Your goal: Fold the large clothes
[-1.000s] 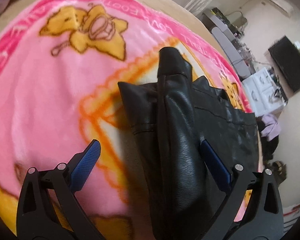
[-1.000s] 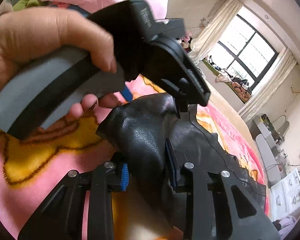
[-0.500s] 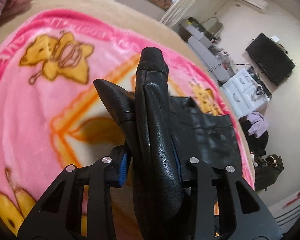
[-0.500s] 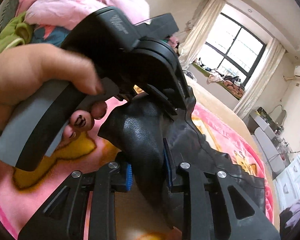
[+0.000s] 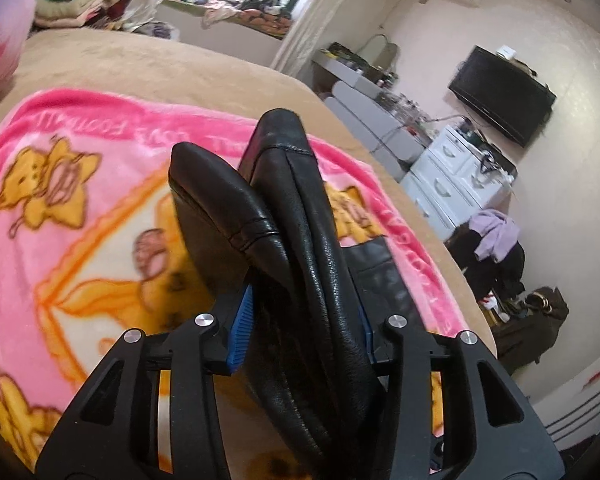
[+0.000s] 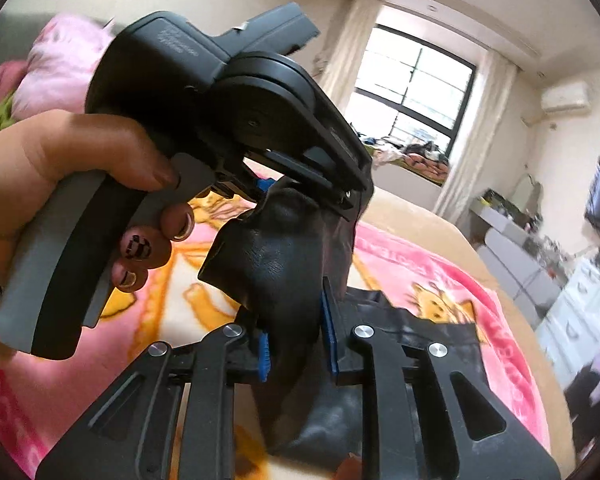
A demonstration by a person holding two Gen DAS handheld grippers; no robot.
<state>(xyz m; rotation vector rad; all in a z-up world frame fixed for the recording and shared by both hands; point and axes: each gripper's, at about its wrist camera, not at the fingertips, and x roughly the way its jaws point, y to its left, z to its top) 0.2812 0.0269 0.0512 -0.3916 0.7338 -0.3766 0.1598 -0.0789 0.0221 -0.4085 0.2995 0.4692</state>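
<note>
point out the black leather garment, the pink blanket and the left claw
black leather garment (image 5: 320,248), left wrist view, on its raised fold
pink blanket (image 5: 72,248), left wrist view, on bare printed fleece
left claw (image 6: 300,188), right wrist view, between its tips

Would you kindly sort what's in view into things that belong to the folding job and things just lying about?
Job: black leather garment, left tongs, right tongs, pink blanket.

Lying about: television, white dresser, folded pile.

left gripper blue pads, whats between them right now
A bunched fold of the black leather garment fills the gap of the left gripper, pinched between both pads; the left wrist view shows it.
</note>
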